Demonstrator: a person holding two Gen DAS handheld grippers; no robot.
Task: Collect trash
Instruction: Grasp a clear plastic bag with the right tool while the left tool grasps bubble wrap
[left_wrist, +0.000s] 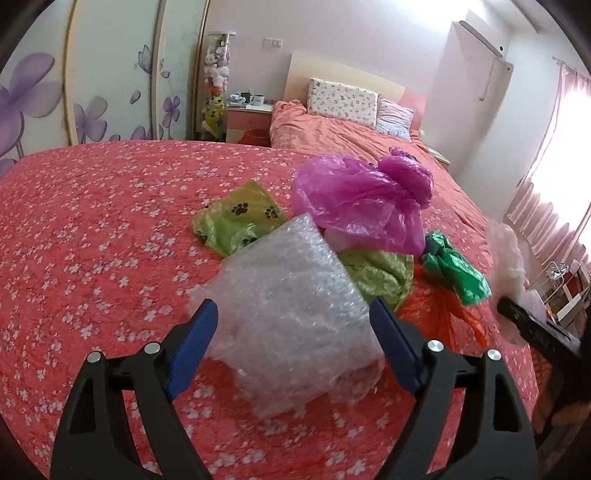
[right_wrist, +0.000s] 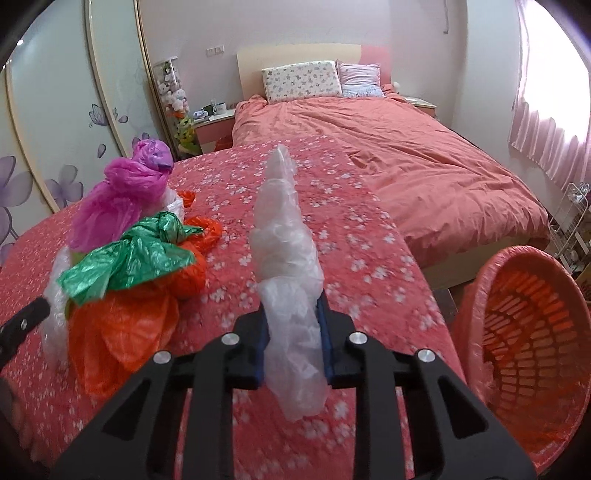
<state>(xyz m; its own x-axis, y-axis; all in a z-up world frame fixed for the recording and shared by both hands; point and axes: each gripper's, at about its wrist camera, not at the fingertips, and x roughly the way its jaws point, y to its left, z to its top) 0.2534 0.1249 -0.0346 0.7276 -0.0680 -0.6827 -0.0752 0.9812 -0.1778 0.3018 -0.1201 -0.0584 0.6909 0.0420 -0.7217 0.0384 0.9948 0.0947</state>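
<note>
My right gripper (right_wrist: 292, 334) is clamped on a clear plastic bag (right_wrist: 286, 258), the blue pads squeezed in tight on either side of it, and the crumpled film stands up in a tall wisp above the fingers with a tail hanging below them. It's held over the red flowered cover (right_wrist: 354, 229), clear of the pile. My left gripper (left_wrist: 293, 341) has its jaws spread wide around a sheet of bubble wrap (left_wrist: 284, 302); the sheet sits between the blue fingers (left_wrist: 192, 343), but I can't tell if the pads are actually pressing on it. The bubble wrap looks cloudy and puckered, one corner lifted toward the heap.

The rest of the trash is bunched together on the cover: a magenta bag (left_wrist: 364, 199) on top, a lime green bag with black paw prints (left_wrist: 240, 218) beside it, a dark green bag (left_wrist: 454, 269) knotted up, and an orange bag (right_wrist: 122, 332) spread flat underneath.

The right view gives me what the left doesn't: the orange laundry-style basket (right_wrist: 524, 339) with a liner in it, just off the edge of the cover on the right. The left view shows the paw-print bag plainly, which the right view hides behind the pile. Both views reach back to the bed (right_wrist: 424, 162) with its pillows (right_wrist: 301, 81), the nightstand (left_wrist: 249, 114) and the pink curtains (right_wrist: 546, 122)
</note>
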